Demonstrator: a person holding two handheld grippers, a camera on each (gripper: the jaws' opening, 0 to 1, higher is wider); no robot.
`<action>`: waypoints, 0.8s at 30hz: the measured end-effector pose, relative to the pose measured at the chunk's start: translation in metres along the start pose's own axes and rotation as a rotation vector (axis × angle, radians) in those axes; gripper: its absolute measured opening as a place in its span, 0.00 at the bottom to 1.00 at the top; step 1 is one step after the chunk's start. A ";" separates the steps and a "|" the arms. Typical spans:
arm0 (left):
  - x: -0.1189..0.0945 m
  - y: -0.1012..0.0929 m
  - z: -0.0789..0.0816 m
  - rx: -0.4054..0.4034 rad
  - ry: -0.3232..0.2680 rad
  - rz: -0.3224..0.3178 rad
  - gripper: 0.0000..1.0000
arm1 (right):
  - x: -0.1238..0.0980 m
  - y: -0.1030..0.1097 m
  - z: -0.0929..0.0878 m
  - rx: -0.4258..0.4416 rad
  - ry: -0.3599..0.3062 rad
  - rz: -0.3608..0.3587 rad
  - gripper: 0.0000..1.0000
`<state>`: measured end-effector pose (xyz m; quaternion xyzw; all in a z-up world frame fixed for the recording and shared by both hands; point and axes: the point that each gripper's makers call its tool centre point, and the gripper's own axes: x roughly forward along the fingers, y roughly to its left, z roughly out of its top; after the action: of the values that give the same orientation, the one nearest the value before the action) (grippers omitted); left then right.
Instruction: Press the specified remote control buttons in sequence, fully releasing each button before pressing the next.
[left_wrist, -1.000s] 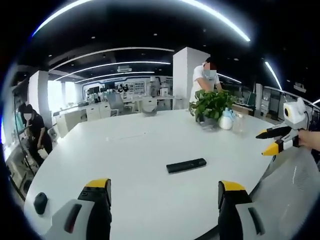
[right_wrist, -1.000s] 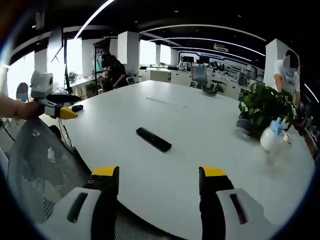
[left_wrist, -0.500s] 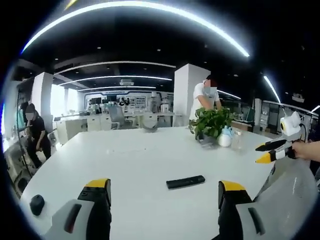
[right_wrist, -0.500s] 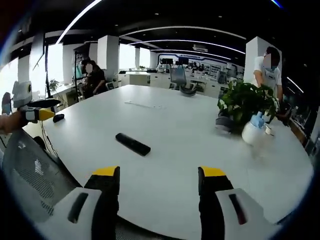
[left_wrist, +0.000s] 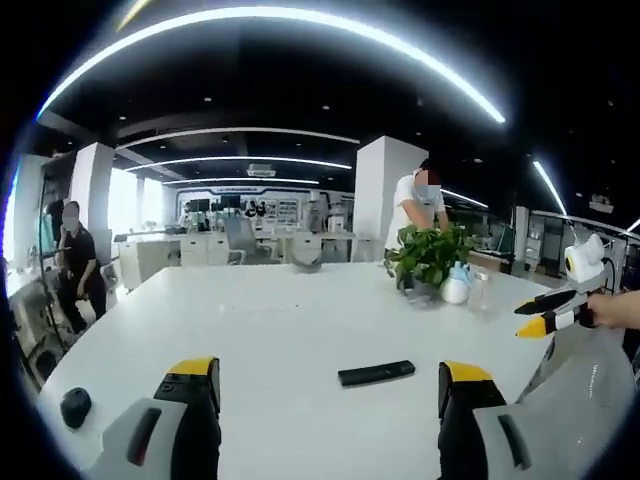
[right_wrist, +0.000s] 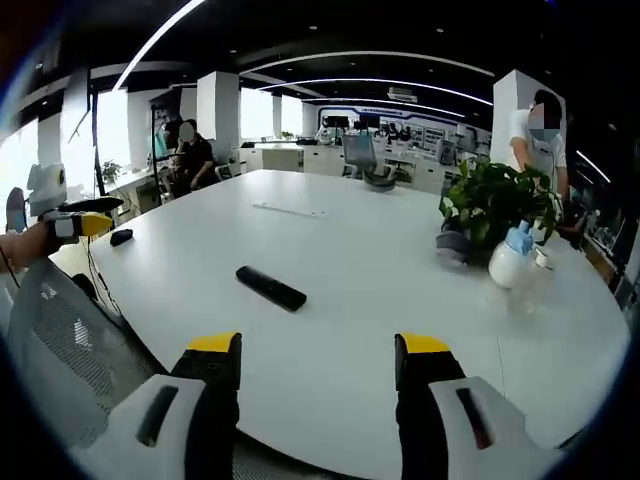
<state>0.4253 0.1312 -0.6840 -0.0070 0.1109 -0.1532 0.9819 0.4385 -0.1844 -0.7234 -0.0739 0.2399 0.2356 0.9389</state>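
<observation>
Remote control (left_wrist: 376, 374), slim, black and bar-shaped, is seen flat on the smooth white bench (left_wrist: 280, 330), ahead of the left gripper (left_wrist: 328, 385) and the right gripper (right_wrist: 318, 355); both are held open, empty. Leafy plant (right_wrist: 495, 200), perhaps potted, lies beyond.

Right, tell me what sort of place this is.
Most likely an open-plan office or lab. A large white meeting table holds a black remote control and a potted plant, with desks and office chairs behind and a mesh chair alongside.
</observation>
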 end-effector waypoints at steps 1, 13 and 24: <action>0.000 0.000 -0.001 0.006 0.004 0.002 0.94 | 0.000 0.001 0.002 0.005 -0.009 0.007 0.64; 0.006 0.002 -0.006 -0.026 0.037 0.006 0.95 | -0.005 -0.011 0.022 0.059 -0.134 -0.005 0.64; 0.015 0.008 -0.020 -0.048 0.147 0.045 0.99 | -0.001 -0.009 0.031 0.035 -0.169 0.050 0.63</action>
<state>0.4375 0.1350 -0.7076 -0.0167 0.1864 -0.1283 0.9739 0.4544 -0.1852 -0.6957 -0.0314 0.1658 0.2600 0.9507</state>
